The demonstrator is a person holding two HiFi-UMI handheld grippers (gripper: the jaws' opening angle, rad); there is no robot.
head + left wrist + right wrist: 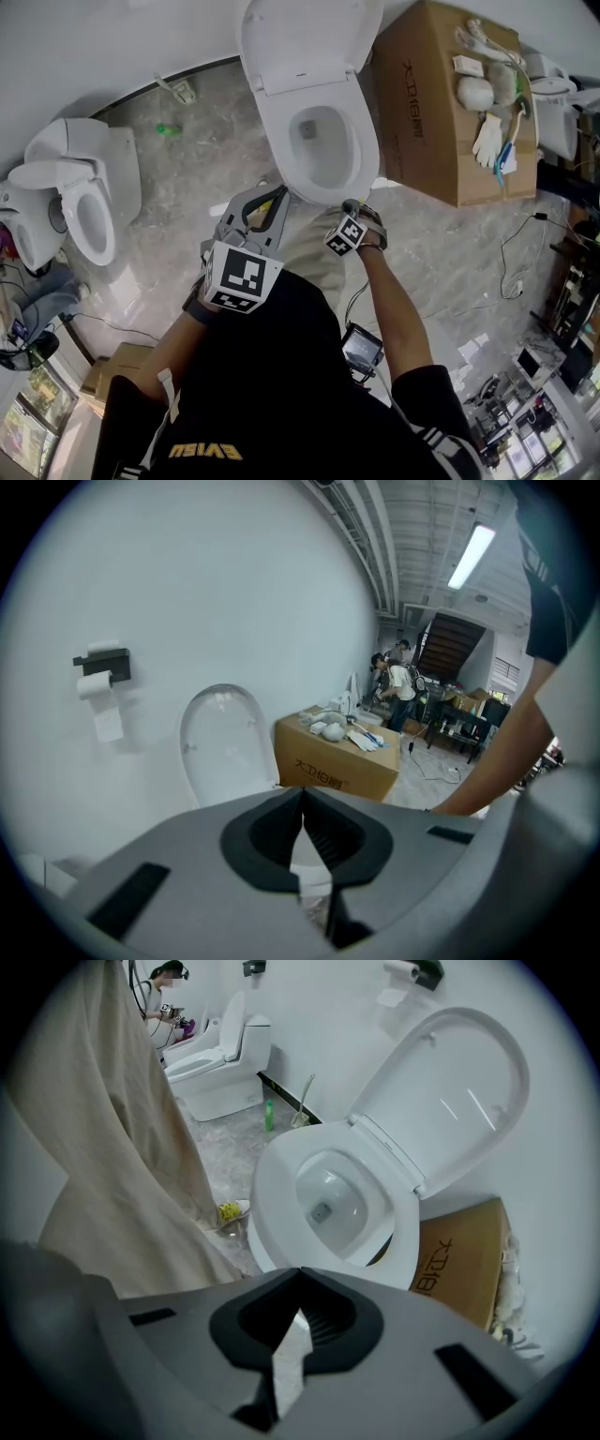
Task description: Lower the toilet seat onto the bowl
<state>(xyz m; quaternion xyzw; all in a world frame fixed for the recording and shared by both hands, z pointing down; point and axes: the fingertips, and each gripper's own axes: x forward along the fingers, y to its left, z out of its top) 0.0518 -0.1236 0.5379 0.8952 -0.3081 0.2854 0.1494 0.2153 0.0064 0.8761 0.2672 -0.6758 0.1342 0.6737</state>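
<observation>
The white toilet stands against the wall ahead of me. Its seat ring lies down over the bowl, and the lid stands upright against the wall. The right gripper view shows the same seat flat on the bowl, with the lid raised. My right gripper is just in front of the bowl's front edge, shut and holding nothing; its jaws meet at the tips. My left gripper hangs lower left of the bowl, jaws shut and empty, apart from the toilet.
A cardboard box with gloves and small items on top stands right of the toilet. A second toilet stands at the left. A green bottle lies by the wall. Cables trail on the floor at right. A paper holder hangs on the wall.
</observation>
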